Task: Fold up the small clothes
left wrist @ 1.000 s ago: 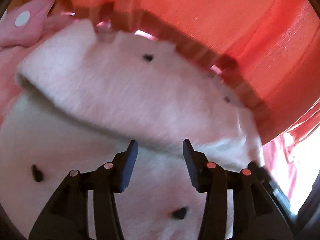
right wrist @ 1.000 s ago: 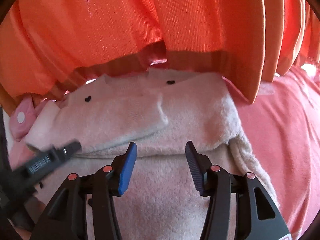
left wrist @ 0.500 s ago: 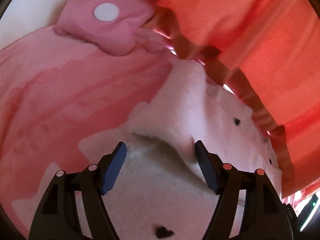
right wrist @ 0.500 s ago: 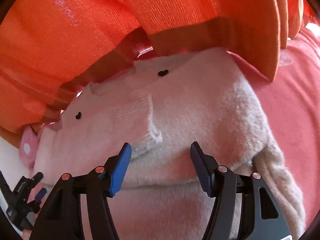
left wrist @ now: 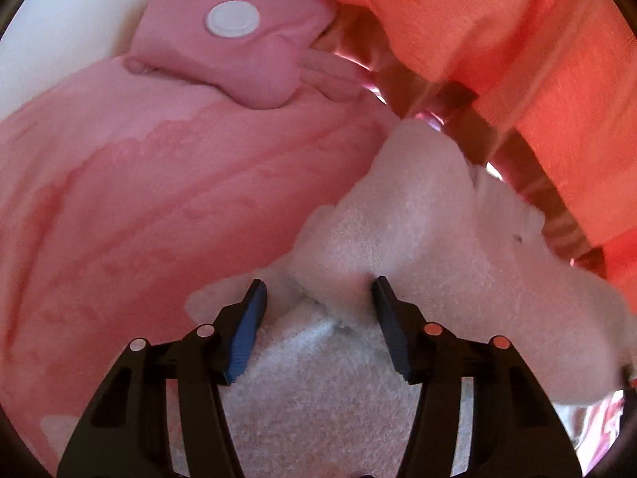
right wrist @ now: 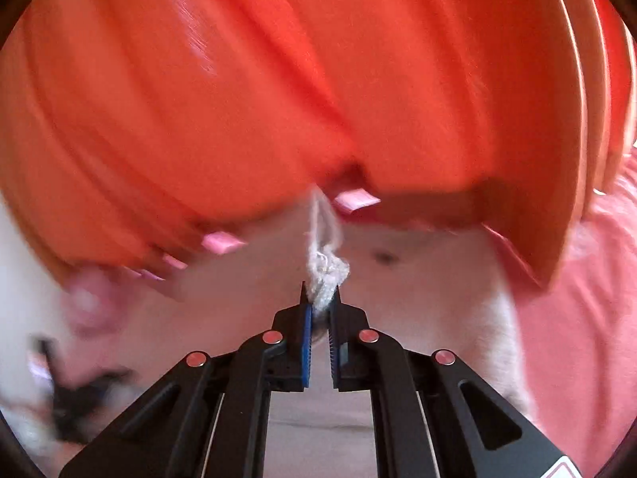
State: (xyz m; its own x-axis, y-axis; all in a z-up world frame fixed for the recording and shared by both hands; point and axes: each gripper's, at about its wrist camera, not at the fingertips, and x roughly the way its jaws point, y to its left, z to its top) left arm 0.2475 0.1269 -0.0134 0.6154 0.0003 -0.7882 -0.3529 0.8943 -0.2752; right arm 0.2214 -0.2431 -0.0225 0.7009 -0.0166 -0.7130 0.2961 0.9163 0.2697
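Observation:
A white fleecy garment point(left wrist: 438, 239) with small dark marks lies on a pink blanket point(left wrist: 159, 199). My left gripper point(left wrist: 316, 290) hangs over the garment's left edge. Its jaws are closing, and a raised fold of fleece bunches between them; the right fingertip point(left wrist: 382, 294) touches the fold. In the blurred right wrist view the same garment point(right wrist: 418, 279) spreads below the gripper. My right gripper point(right wrist: 320, 298) is shut on a pinched tuft of the garment's edge, which sticks up past the fingertips. A blurred dark shape at that view's lower left is too smeared to identify.
An orange curtain point(left wrist: 517, 40) hangs close behind the garment and fills the upper half of the right wrist view point(right wrist: 278, 79). A pink soft item with a white round disc point(left wrist: 235, 47) lies at the back left. Pink blanket point(right wrist: 589, 298) extends to the right.
The right jaws went from wide apart to shut on the garment's edge. The left gripper swung to the garment's left edge, and its jaws have narrowed around a fold.

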